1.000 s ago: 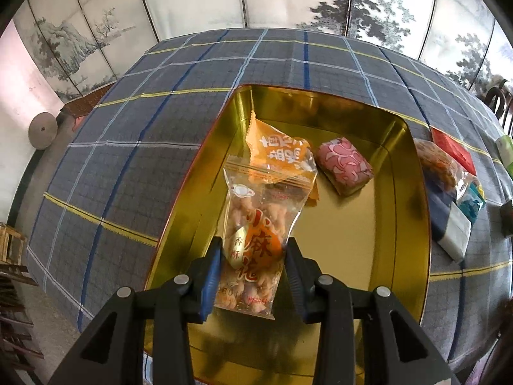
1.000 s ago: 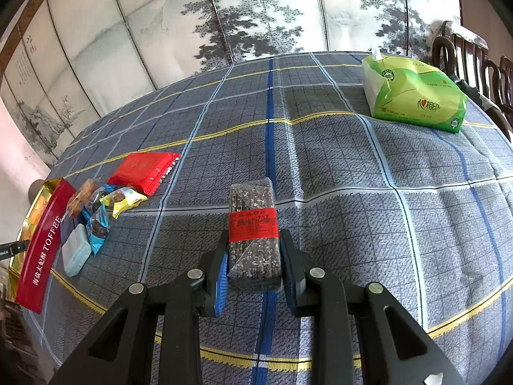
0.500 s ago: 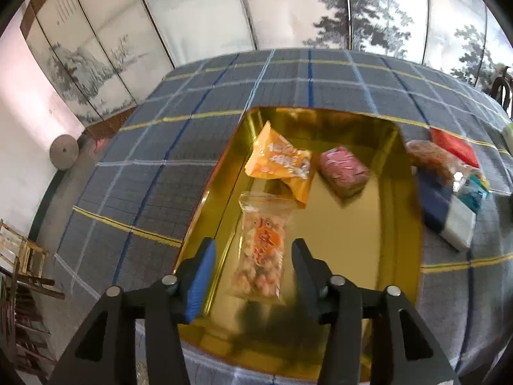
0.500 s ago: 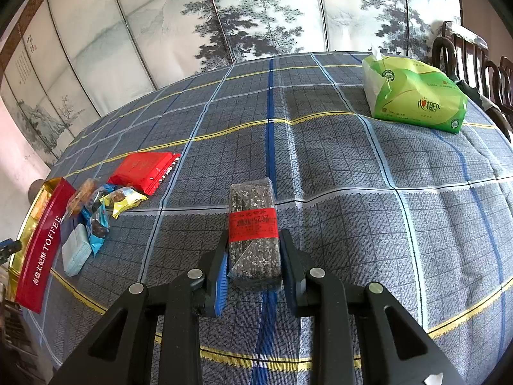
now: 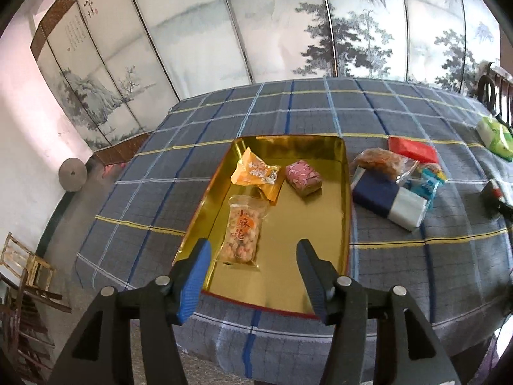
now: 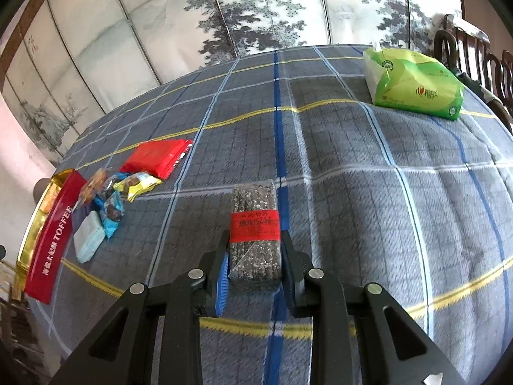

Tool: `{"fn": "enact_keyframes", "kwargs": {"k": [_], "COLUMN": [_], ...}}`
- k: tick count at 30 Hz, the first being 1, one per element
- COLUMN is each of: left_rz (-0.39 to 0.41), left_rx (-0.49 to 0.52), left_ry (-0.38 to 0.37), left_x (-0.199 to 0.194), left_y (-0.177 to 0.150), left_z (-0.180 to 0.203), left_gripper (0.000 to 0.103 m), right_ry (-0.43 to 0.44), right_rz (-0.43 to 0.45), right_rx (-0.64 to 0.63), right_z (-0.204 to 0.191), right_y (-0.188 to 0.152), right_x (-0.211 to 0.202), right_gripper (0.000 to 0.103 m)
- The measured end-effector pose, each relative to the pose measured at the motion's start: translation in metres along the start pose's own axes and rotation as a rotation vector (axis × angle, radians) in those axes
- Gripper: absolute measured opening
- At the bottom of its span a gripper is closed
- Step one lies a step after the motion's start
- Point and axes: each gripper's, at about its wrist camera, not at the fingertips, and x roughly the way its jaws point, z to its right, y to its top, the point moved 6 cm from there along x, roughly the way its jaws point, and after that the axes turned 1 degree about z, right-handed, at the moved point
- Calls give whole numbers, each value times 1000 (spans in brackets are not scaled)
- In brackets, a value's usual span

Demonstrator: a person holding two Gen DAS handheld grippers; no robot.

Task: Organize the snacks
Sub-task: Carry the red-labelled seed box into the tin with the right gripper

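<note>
Three snacks in gold tin point(image 5: 344, 192); left claw point(image 5: 253, 272) wide, right claw point(image 6: 255, 264) around sesame bar point(image 6: 255, 224).

Bright daylight, both views sharp; glare on gold tin point(image 5: 344, 192) floor, soft shadows beside packets in tin; strong fisheye bending of tablecloth point(image 6: 352, 160) lines, black corners around tablecloth

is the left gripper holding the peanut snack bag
No, the left gripper is open, and the peanut snack bag lies in the gold tin.
</note>
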Motion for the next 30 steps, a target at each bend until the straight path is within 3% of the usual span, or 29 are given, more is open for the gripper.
{"fn": "enact_keyframes", "kwargs": {"k": [7,18,30], "left_rz": [0,2,-4], "left_rx": [-23,-18,-33], "left_ry": [5,-8,-30], "left_x": [-9,-19,-21], "left_y": [-5,-12,-18], "left_z": [1,2,-4], "left_gripper": [57,57,57], "right_ry": [89,209,272], "right_rz": [1,0,19], "right_rx": [8,-93,-116], "right_z": [-28,-111,-141], "right_y": [-1,7,18], "right_x": [-17,-33,-57], "right_gripper": [24,24,24]}}
